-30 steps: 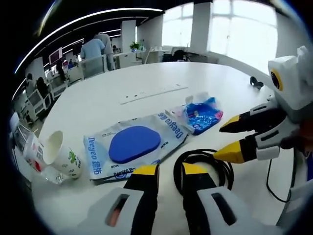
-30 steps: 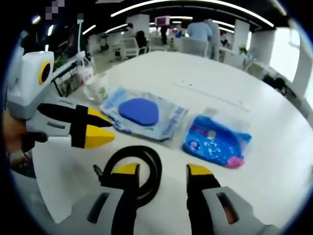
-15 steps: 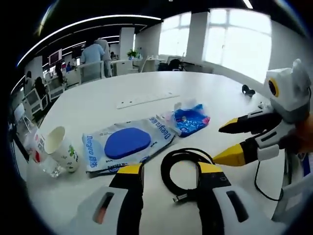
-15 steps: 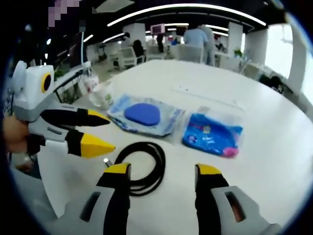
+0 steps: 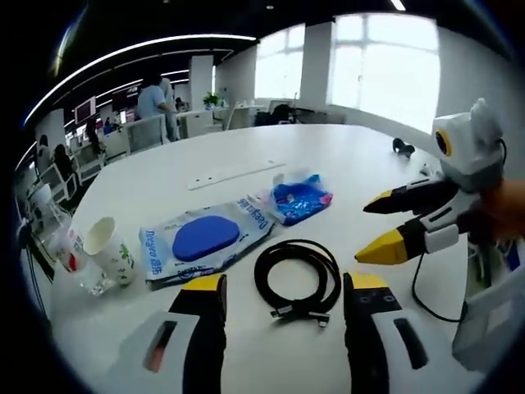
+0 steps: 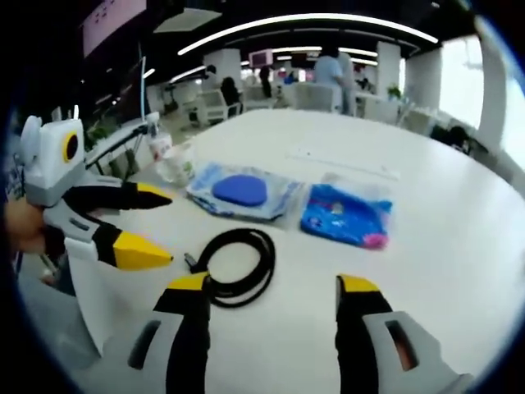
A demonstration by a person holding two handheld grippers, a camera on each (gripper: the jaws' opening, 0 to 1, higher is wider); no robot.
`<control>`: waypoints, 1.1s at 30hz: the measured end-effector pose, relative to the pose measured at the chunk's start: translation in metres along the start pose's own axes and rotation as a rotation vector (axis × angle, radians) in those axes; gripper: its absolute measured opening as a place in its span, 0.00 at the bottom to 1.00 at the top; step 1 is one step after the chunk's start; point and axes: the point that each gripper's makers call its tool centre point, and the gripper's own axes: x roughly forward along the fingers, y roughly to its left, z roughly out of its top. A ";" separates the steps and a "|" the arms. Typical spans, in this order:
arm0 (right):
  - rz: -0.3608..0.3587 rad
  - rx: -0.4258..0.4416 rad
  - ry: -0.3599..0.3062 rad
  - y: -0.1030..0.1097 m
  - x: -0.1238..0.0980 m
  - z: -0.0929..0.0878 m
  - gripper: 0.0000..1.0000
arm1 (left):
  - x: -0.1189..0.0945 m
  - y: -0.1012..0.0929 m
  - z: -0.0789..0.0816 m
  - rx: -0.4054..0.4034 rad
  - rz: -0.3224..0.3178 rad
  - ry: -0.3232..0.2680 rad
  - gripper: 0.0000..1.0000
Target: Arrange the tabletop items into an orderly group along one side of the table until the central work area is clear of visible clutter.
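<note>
A coiled black cable [image 5: 297, 275] lies on the white table [image 5: 246, 148], just ahead of my left gripper [image 5: 287, 283], which is open with nothing between its jaws. Behind the coil lie a flat packet with a blue oval pad [image 5: 205, 238] and a small blue pouch [image 5: 299, 197]. The right gripper [image 5: 394, 223] enters from the right, open and above the table. In the right gripper view my right gripper [image 6: 272, 284] stands open behind the cable [image 6: 238, 267]. The packet [image 6: 242, 190] and pouch [image 6: 344, 216] lie beyond, with the left gripper [image 6: 152, 223] open at the left.
A paper cup [image 5: 105, 246] and a clear plastic cup [image 5: 70, 258] stand at the table's left edge. A white strip [image 5: 234, 172] lies farther back. A thin black wire [image 5: 426, 287] trails at the right, and a small black object [image 5: 402, 146] sits far right. Office desks and people stand behind.
Both views have pulled back from the table, so the cable coil now lies fully ahead of the jaws. Both pairs of jaws stand wider apart than before.
</note>
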 end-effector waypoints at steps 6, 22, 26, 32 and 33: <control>0.007 -0.039 0.002 0.002 -0.007 -0.005 0.62 | -0.009 -0.006 -0.007 0.011 -0.004 0.004 0.60; 0.050 -0.086 -0.008 0.013 -0.029 -0.015 0.75 | -0.031 -0.013 -0.013 0.033 0.012 -0.005 0.71; 0.056 -0.080 -0.011 0.015 -0.034 -0.018 0.79 | -0.037 -0.016 -0.011 0.027 0.007 -0.022 0.75; 0.067 -0.073 -0.015 0.020 -0.043 -0.024 0.85 | -0.045 -0.021 -0.018 0.031 0.000 -0.017 0.83; 0.070 -0.073 -0.015 0.022 -0.045 -0.026 0.86 | -0.046 -0.020 -0.020 0.030 0.005 -0.015 0.85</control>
